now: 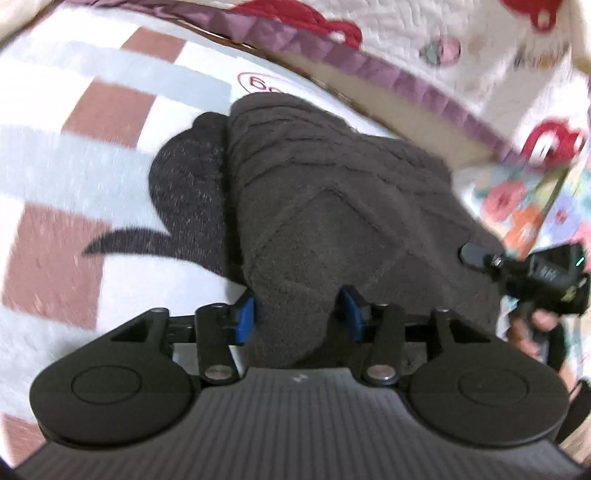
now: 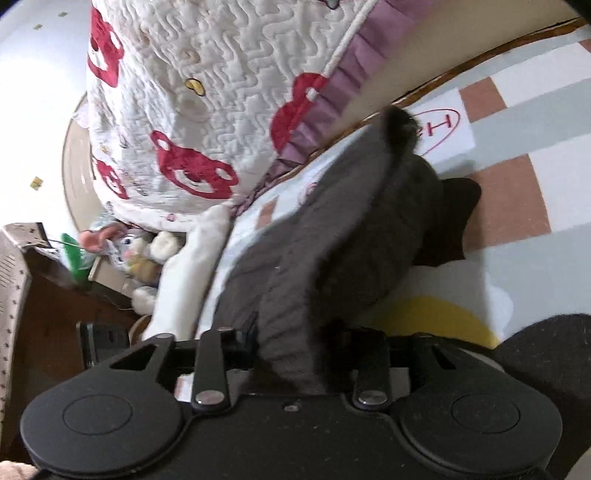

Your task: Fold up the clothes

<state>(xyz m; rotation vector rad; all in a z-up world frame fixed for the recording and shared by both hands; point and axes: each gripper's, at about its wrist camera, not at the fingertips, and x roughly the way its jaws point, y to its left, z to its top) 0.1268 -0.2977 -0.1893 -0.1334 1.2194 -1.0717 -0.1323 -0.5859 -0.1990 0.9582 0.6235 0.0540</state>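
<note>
Left wrist view. We are looking along the left gripper point(image 1: 297, 314), whose blue-padded fingers point(image 1: 245, 319) are pinching a corner of a dark grey sweater point(image 1: 332, 192). The sweater is stretching from the fingers toward 12 o'clock, with a cable-knit panel facing up and a darker sleeve or under-layer point(image 1: 188, 184) showing at 9 o'clock. It is lying over a checked blanket point(image 1: 110, 122) of white, grey and pink squares. At 3 o'clock the right gripper point(image 1: 476, 254) is meeting the sweater's far edge, with a hand point(image 1: 535, 328) behind it. A white quilt with red shapes point(image 1: 424, 33) is filling 1 o'clock.

Right wrist view. We are looking along the right gripper point(image 2: 295, 339), whose fingers are closing on another bunch of the same sweater point(image 2: 325, 236); the pads themselves are hidden by the cloth. The sweater is rising toward 1 o'clock, lifted partly clear of the blanket point(image 2: 517, 184), and a dark flap point(image 2: 454, 221) is hanging at 3 o'clock. The quilt point(image 2: 207, 92) is occupying 11 o'clock, and soft toys point(image 2: 147, 254) are lying at 9 o'clock.

Progress. We are judging the sweater to be mid-fold: both near corners are held and raised, some layers are already overlapping, and no neat flat rectangle is showing, so smoothing and at least one further fold appear to remain.
</note>
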